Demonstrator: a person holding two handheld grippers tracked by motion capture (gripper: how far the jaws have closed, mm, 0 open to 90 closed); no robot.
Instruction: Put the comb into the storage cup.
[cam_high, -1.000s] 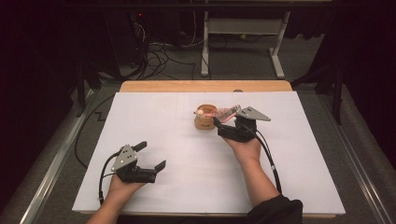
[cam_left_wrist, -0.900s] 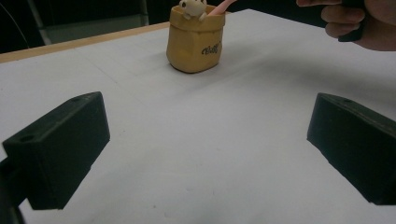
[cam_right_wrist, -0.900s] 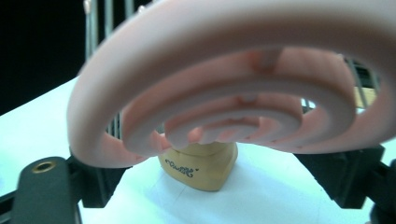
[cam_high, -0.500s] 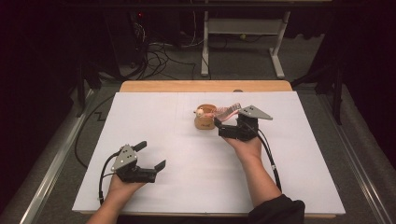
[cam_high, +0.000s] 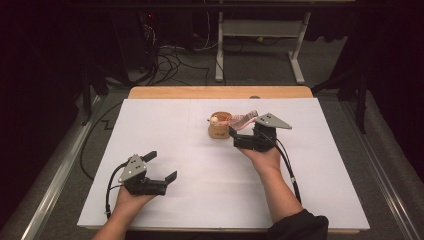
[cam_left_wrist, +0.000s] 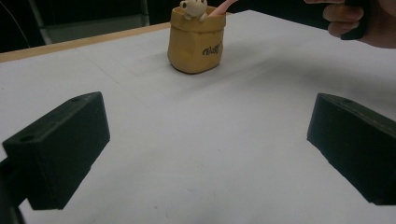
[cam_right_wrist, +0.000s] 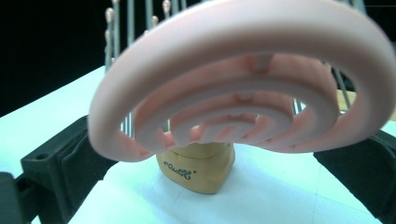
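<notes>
1. While its handle sits in the tan holder (cam_high: 218, 131) near the table's far middle, the pink hairbrush (cam_high: 243, 120) leans out toward the right gripper (cam_high: 239, 135), likely just dropped in.
2. That gripper's jaws have just been opening; they stand wide either side of the brush head (cam_right_wrist: 243, 88), pressing nothing.
3. The left gripper (cam_high: 162, 167) (near edge, well apart) rests open and empty on the white table (cam_high: 320, 200), seemingly waiting.
</notes>
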